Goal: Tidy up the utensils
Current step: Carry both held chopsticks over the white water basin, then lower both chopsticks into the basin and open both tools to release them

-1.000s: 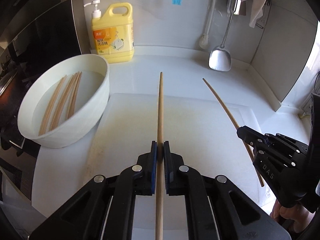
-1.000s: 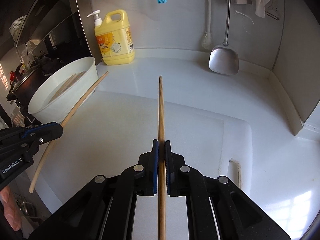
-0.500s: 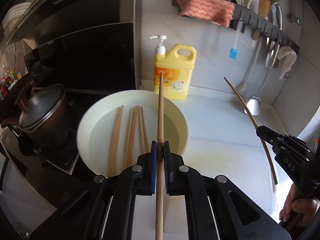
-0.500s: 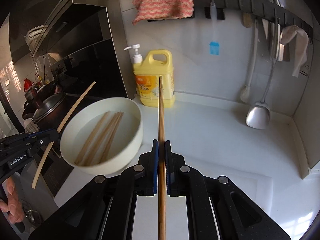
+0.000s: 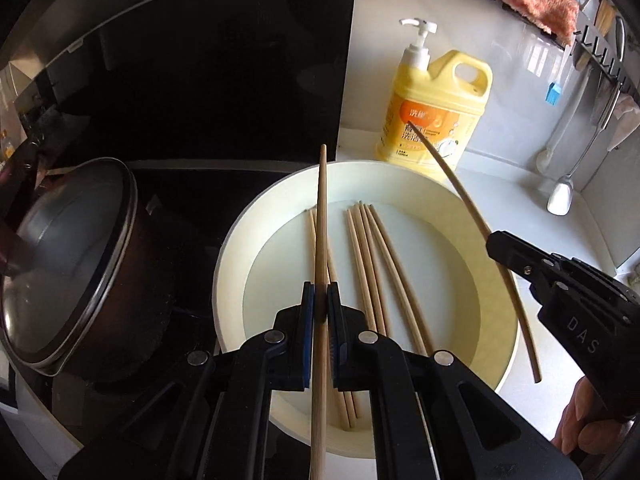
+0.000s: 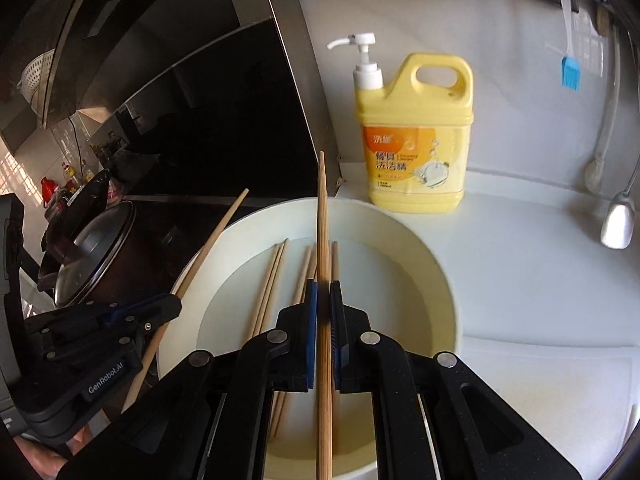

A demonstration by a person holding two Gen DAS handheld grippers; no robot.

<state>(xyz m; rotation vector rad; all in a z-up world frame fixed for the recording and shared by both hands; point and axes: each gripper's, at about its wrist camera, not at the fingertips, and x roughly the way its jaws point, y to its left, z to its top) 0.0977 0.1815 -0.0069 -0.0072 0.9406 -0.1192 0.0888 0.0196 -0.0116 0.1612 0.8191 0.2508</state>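
Observation:
My left gripper (image 5: 320, 300) is shut on a wooden chopstick (image 5: 321, 216) and holds it above the white bowl (image 5: 240, 240). My right gripper (image 6: 323, 300) is shut on a second chopstick (image 6: 322, 208), also above the bowl (image 6: 420, 252). Several chopsticks (image 5: 372, 256) lie in water inside the bowl, and they also show in the right wrist view (image 6: 272, 280). The right gripper (image 5: 496, 246) shows in the left wrist view with its chopstick (image 5: 460, 188) over the bowl's right side. The left gripper (image 6: 168, 306) shows in the right wrist view with its chopstick (image 6: 216, 232) over the bowl's left rim.
A yellow dish-soap bottle (image 5: 436, 112) stands behind the bowl against the wall. A dark lidded pot (image 5: 68, 264) sits on the stove to the left. A white cutting board (image 6: 552, 380) lies to the right. A ladle (image 6: 618, 224) and a blue brush (image 6: 570, 72) hang on the wall.
Both grippers have moved left from over the cutting board to above the bowl and come lower and closer to it, each still holding its chopstick.

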